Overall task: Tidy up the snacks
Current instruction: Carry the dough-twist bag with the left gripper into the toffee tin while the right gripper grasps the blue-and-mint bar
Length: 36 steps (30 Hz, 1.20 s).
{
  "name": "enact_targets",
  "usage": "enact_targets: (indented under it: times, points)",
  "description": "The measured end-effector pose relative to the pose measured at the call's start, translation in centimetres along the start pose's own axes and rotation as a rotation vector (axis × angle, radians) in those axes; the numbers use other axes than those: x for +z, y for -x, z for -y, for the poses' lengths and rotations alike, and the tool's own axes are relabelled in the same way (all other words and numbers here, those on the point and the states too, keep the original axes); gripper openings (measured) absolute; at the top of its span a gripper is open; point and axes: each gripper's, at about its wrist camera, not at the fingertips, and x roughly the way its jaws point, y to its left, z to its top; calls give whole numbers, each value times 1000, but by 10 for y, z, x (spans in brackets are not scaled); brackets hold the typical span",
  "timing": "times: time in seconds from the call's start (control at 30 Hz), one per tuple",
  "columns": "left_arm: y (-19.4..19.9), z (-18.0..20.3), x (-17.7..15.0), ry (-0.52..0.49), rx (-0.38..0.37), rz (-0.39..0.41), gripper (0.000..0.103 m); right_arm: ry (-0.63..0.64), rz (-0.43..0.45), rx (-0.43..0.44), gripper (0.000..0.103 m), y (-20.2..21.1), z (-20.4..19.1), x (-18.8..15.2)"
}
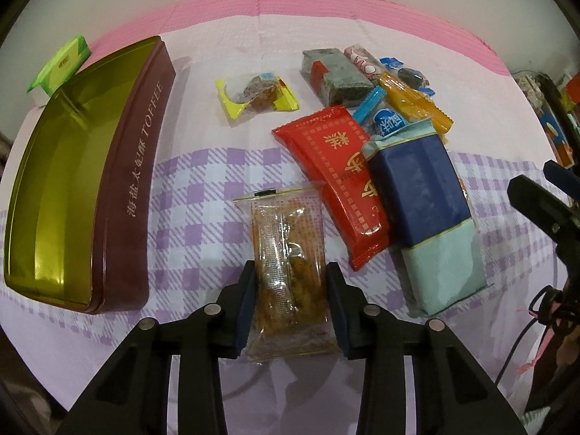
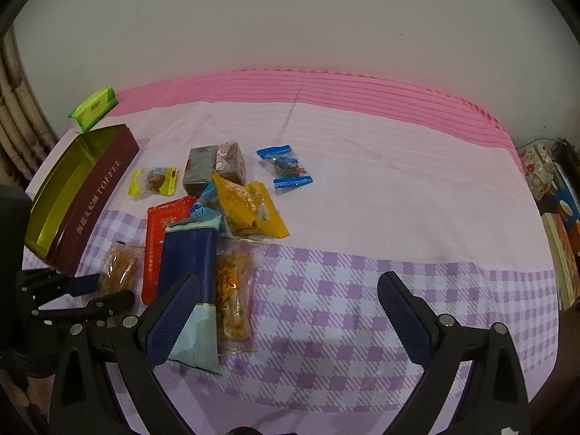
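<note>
A: Nearest, what do the left tongs (image 1: 290,290) have?

B: Their blue pads press both sides of a clear packet of orange-brown snack (image 1: 286,272), which lies on the purple-checked cloth (image 1: 203,224). No scale to say more.

A: And the right tongs (image 2: 290,311)?

B: Spread wide, with nothing between the pads. The left pad sits in front of the near end of a navy and pale-blue packet (image 2: 192,275); whether they touch, I cannot tell.

A: Beyond that?

B: A red packet (image 1: 333,181) lies just left of the navy one, partly under it. Another clear orange packet (image 2: 233,297) lies on the navy one's right.

A: The box?

B: An open toffee tin (image 1: 72,181), gold inside, maroon outside, stands at the left.

A: Farther out?

B: A yellow-edged sweet (image 1: 257,96) lies alone in the middle; right of it is a heap with a grey block (image 1: 335,76), an orange-yellow packet (image 2: 250,206) and a blue-ended sweet (image 2: 284,168). A green pack (image 1: 59,67) sits behind the tin, at the far left.
</note>
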Motion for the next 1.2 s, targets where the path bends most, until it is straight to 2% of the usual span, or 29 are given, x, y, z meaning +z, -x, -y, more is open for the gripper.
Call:
enact_targets:
  times: [0.2, 0.4, 0.53, 0.63, 0.8, 0.97, 1.2]
  points:
    - [4, 1, 1, -5, -13, -1, 37, 16, -19, 14, 98, -5, -9, -2]
    - [13, 0, 3, -23, -37, 31, 37, 50, -39, 33, 90, -8, -25, -2]
    - [28, -3, 4, -17, -62, 63, 37, 64, -72, 56, 80, -11, -36, -3]
    - [43, -8, 7, -22, -65, 98, 37, 61, -96, 72, 78, -16, -44, -3]
    - [63, -25, 19, -26, -47, 149, 38, 76, -128, 68, 73, -24, -58, 1]
    - [75, -58, 28, -8, 9, 184, 38, 92, -152, 49, 72, -30, -69, 5]
    - [72, -119, 29, 61, 98, 180, 38, 106, -193, 20, 70, -41, -78, 5]
